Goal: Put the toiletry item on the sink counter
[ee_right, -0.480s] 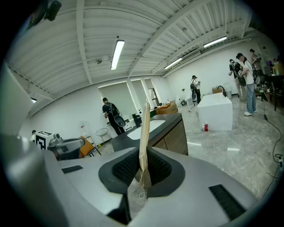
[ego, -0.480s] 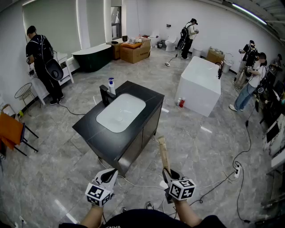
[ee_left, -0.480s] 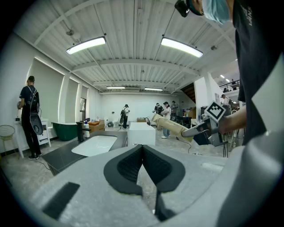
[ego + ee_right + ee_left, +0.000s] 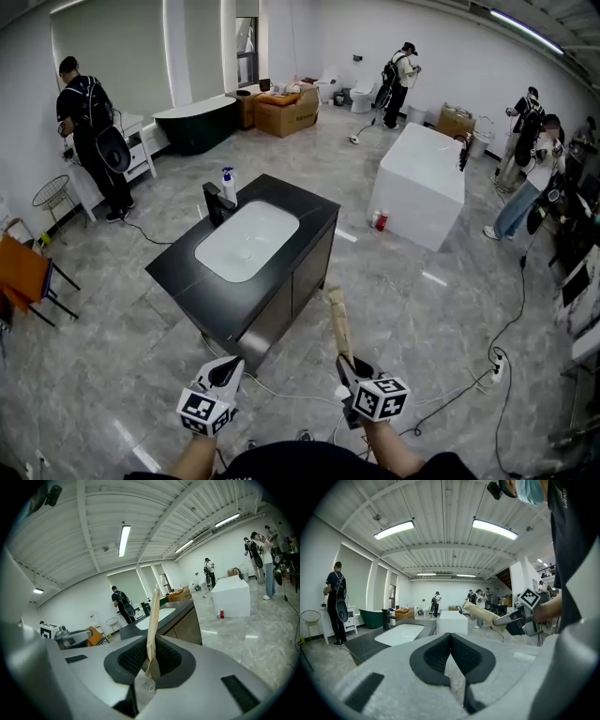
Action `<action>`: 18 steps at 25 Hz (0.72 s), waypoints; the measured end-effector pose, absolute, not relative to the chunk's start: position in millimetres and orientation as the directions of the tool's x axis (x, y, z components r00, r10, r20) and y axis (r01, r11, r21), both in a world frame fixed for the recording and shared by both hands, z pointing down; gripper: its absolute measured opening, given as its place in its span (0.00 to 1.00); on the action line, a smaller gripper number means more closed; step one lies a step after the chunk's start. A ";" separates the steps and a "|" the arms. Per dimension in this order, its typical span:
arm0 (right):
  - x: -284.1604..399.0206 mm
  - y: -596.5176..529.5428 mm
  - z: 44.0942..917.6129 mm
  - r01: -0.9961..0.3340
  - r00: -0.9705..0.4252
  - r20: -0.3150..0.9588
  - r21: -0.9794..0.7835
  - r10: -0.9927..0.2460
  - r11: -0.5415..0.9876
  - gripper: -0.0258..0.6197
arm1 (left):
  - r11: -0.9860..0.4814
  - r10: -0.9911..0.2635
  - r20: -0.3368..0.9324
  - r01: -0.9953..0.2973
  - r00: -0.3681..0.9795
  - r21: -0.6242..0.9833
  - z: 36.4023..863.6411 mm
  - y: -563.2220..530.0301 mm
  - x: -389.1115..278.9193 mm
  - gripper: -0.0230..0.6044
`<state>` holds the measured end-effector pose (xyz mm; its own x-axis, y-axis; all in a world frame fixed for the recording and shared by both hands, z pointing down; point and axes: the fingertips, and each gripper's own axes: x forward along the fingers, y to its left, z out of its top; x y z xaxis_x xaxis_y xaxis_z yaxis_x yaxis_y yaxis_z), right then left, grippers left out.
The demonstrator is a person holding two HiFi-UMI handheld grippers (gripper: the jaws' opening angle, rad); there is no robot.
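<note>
A long tan tube, the toiletry item (image 4: 338, 323), sticks up and forward from my right gripper (image 4: 348, 362), whose jaws are shut on its lower end. In the right gripper view the tube (image 4: 152, 625) stands upright between the black pads (image 4: 169, 660). My left gripper (image 4: 229, 368) is level with it on the left, shut with nothing in it (image 4: 450, 641). The black sink counter (image 4: 187, 281) with its white basin (image 4: 246, 242) stands ahead of both grippers, some way off. A black faucet (image 4: 217, 202) and a white spray bottle (image 4: 228, 185) stand at its far edge.
A white block-shaped tub (image 4: 422, 183) stands to the right of the counter. Cables (image 4: 487, 366) trail over the grey floor at the right. An orange chair (image 4: 23, 272) is at the far left. Several people work along the walls, near boxes (image 4: 284, 108).
The head view has drifted a little, so the counter sits slightly further left. Both grippers keep their pose, and the tube stays in the right one.
</note>
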<state>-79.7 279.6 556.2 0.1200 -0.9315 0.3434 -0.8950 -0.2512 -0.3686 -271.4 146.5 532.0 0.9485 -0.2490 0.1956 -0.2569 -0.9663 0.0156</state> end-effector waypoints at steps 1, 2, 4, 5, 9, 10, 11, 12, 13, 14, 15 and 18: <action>-76.5 280.4 556.2 -0.895 0.111 0.341 -0.374 -0.933 -0.243 0.11 | -0.964 -0.257 0.192 -0.264 0.947 0.015 532.2 148.5 -268.1 0.05; -73.1 281.3 556.8 -0.895 0.103 0.340 -0.378 -0.935 -0.236 0.11 | -0.962 -0.265 0.189 -0.272 0.946 0.014 532.6 150.6 -264.9 0.05; -65.7 284.0 559.9 -0.896 0.088 0.341 -0.384 -0.936 -0.224 0.11 | -0.957 -0.282 0.186 -0.289 0.941 0.011 534.4 154.9 -259.2 0.05; -62.0 286.0 561.5 -0.896 0.081 0.342 -0.386 -0.936 -0.219 0.11 | -0.954 -0.291 0.185 -0.298 0.939 0.013 535.8 157.5 -256.9 0.05; -46.8 290.6 566.3 -0.896 0.064 0.350 -0.393 -0.934 -0.208 0.11 | -0.943 -0.318 0.191 -0.331 0.929 0.040 544.7 163.9 -250.7 0.05; -44.2 289.8 567.2 -0.894 0.060 0.352 -0.397 -0.934 -0.208 0.11 | -0.941 -0.321 0.198 -0.335 0.926 0.045 546.9 163.6 -249.5 0.05; -42.0 289.1 568.9 -0.892 0.057 0.354 -0.402 -0.933 -0.207 0.11 | -0.940 -0.321 0.207 -0.338 0.924 0.048 549.5 162.9 -248.0 0.05; -39.1 288.5 571.4 -0.890 0.056 0.358 -0.405 -0.932 -0.209 0.11 | -0.939 -0.321 0.214 -0.339 0.922 0.051 552.4 161.9 -245.5 0.05; -35.1 287.3 574.5 -0.889 0.055 0.363 -0.406 -0.930 -0.211 0.11 | -0.939 -0.321 0.218 -0.340 0.922 0.055 555.3 160.3 -242.0 0.05; -30.3 285.1 577.1 -0.889 0.056 0.367 -0.405 -0.928 -0.214 0.11 | -0.939 -0.319 0.219 -0.340 0.922 0.060 557.6 158.0 -237.7 0.05; -25.4 281.4 578.8 -0.888 0.058 0.371 -0.404 -0.927 -0.217 0.11 | -0.939 -0.318 0.219 -0.339 0.923 0.065 559.3 155.0 -233.3 0.05; -12.0 262.8 579.7 -0.887 0.063 0.375 -0.403 -0.925 -0.224 0.11 | -0.939 -0.314 0.219 -0.337 0.924 0.075 562.9 138.6 -220.4 0.05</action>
